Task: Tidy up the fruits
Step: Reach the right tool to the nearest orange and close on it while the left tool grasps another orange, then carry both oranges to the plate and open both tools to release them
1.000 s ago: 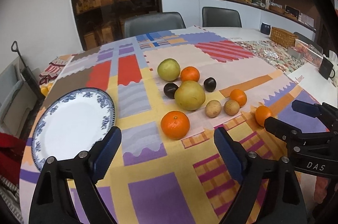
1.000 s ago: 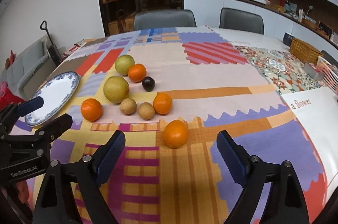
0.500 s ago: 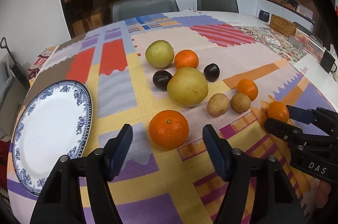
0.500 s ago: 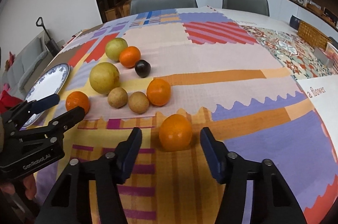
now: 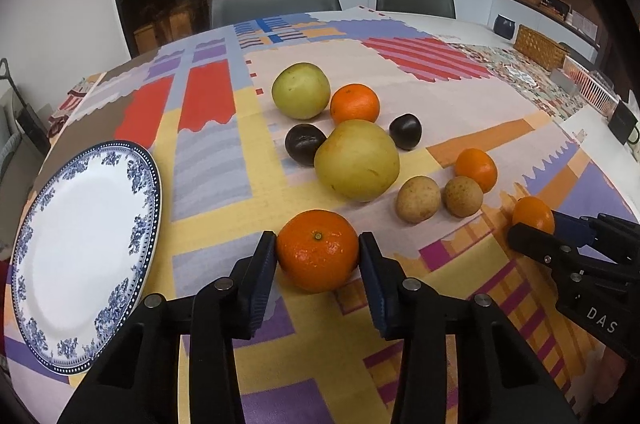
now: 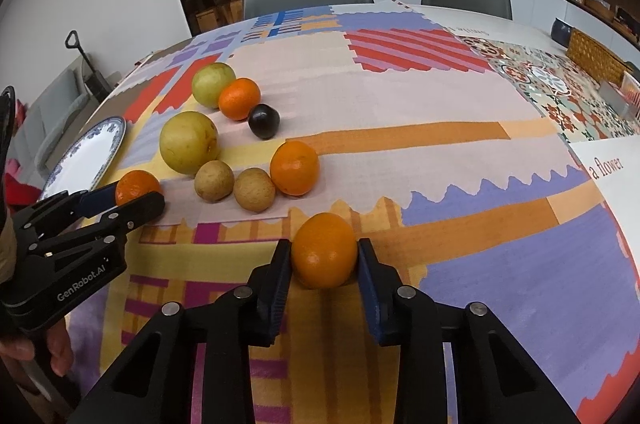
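Fruit lies clustered on the patchwork-clothed counter [image 5: 208, 160]. Left gripper [image 5: 318, 252] has its blue fingers [image 5: 262, 264] pressed against both sides of a stemmed orange [image 5: 317, 250] that rests on the cloth, just right of the blue-rimmed plate [image 5: 144, 192]. Right gripper [image 6: 324, 258] likewise clamps a plain orange [image 6: 324, 250] sitting on the cloth, nearest the camera. Beyond lie two yellow-green pomelos [image 5: 356, 160], two dark plums [image 5: 305, 144], two brown fruits [image 5: 418, 199] and two more oranges [image 5: 476, 169].
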{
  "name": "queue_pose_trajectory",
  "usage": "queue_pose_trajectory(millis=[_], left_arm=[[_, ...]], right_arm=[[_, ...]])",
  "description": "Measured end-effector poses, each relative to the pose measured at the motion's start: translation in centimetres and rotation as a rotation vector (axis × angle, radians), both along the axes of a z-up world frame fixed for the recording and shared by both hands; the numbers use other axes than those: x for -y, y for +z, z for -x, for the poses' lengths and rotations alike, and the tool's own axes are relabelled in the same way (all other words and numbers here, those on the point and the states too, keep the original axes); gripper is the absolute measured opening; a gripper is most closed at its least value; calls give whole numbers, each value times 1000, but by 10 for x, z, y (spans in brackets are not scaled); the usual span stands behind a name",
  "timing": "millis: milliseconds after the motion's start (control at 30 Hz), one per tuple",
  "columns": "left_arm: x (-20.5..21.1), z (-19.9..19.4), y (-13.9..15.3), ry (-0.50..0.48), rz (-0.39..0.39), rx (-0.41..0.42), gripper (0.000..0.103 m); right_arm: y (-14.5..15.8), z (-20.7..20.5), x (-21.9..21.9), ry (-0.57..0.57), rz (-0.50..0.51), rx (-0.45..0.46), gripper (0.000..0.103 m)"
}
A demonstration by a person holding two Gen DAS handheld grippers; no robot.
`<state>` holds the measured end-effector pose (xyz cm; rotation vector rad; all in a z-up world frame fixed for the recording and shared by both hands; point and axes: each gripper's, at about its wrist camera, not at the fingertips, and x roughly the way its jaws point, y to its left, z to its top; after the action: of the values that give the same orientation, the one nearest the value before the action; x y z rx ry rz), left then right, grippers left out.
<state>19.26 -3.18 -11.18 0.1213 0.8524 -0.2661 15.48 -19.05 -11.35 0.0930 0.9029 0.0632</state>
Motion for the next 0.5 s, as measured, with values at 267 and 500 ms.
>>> queue_pose_trajectory(millis=[267,500], left_arm=[[-2,10,10,-3,19,19,40],[-12,25,27,11,43,58,40]], right_arm=[[6,3,0,12,-11,24,33],[21,10,-8,48,-15,68,33]])
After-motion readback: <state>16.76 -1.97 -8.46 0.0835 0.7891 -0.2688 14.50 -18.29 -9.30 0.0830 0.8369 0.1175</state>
